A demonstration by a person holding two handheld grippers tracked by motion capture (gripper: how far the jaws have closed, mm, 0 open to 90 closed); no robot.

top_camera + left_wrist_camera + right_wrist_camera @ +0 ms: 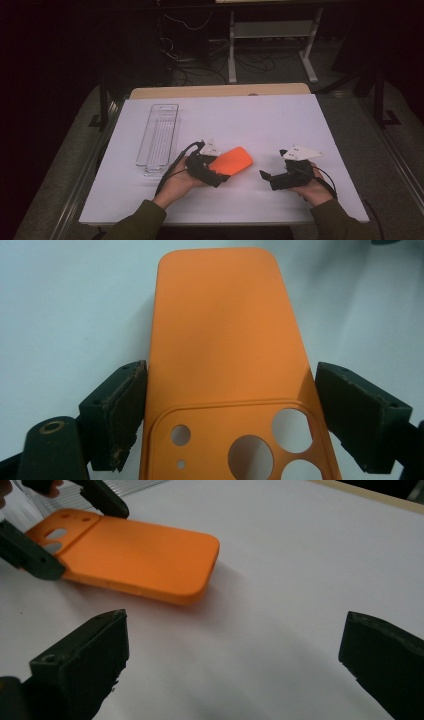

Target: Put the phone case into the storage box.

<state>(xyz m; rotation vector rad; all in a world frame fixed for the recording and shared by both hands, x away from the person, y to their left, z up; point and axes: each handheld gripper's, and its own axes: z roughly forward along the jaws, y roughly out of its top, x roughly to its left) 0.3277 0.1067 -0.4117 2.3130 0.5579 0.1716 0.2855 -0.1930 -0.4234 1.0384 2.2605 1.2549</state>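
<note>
The fingers [117, 415] of my left gripper [214, 172] are clamped on the two long edges of the flat orange silicone phone case [225, 340], one black pad pressed to each side just above the raised camera panel with its round cut-outs. From the left gripper view the case runs straight out away from the fingers, its plain rounded end farthest off, and the pale surface below it looks out of contact. In the right gripper view the case hangs tilted, gripped end higher, with a soft shadow on the white tabletop [300, 555] under its free end, so I read it as lifted clear, held only by my left fingers.

Going from the biggest thing down: the white tabletop [260, 120] covers most of the high view. On its left part lies a long clear plastic tray [159, 135], narrow and ribbed, well apart from the case's free end but close beside my left hand [175, 186]. The orange case [231, 161] sits near the tabletop's middle, between my two grippers.

My right gripper [272, 177] rests off to the right, apart from the case. Its fingers [85, 655] stand wide apart with nothing between them, bare tabletop showing in the gap.
</note>
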